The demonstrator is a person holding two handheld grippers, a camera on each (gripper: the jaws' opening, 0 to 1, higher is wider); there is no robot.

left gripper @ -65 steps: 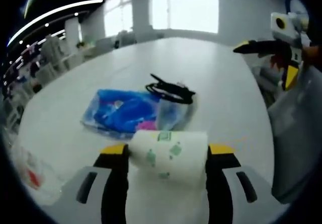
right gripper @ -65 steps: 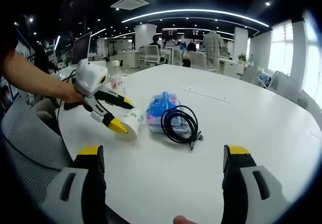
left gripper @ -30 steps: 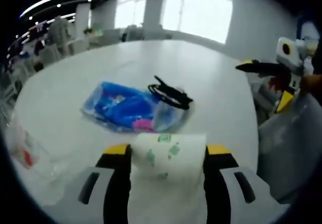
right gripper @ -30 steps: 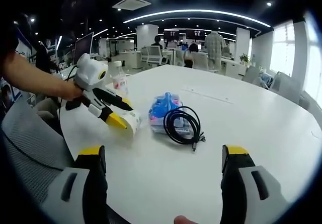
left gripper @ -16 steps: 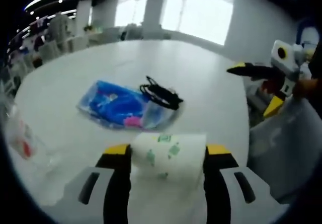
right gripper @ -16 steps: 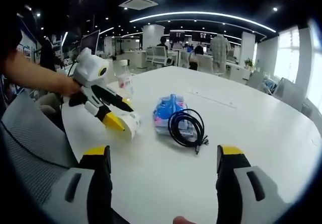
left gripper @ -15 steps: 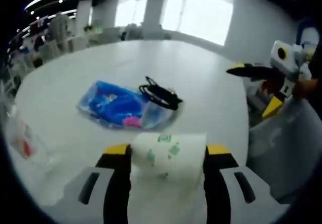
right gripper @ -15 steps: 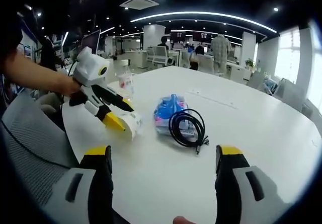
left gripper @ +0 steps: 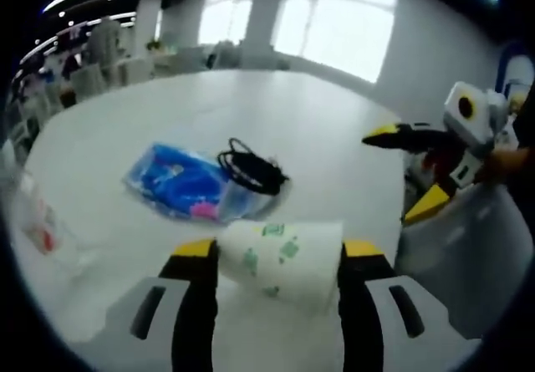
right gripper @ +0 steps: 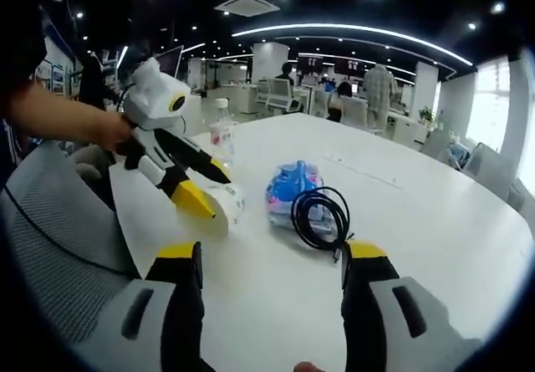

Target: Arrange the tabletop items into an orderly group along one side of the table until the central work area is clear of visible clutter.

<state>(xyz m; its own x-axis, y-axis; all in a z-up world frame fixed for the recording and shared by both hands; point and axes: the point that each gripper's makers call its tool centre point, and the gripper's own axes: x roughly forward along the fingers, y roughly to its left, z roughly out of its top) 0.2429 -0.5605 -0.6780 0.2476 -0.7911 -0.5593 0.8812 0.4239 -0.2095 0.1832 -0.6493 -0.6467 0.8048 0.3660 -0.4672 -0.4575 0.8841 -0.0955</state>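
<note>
Paper roll point(left gripper: 280, 259) is sitting crosswise between the jaws of the left tool point(left gripper: 277, 259), which is clamping it by its two ends — its long axis is running from jaw to jaw. Ahead of it on the tabletop point(left gripper: 334, 138), the blue packet point(left gripper: 180, 184) is lying just beyond the roll and slightly to the left in the left gripper view, with the black cable coil point(left gripper: 251, 170) resting on the packet's far corner. So the left tool is the nearer one to that pair, but it is already full. The right tool point(right gripper: 272, 259) is standing open and empty, aimed at the coil point(right gripper: 322, 217) and packet point(right gripper: 292, 188) from near the tabletop's edge. The right gripper view is also showing the roll point(right gripper: 221, 205) resting low on the tabletop and a clear bottle point(right gripper: 221, 129) standing upright behind it — the bottle is appearing only as a blur at the left gripper view's edge.
</note>
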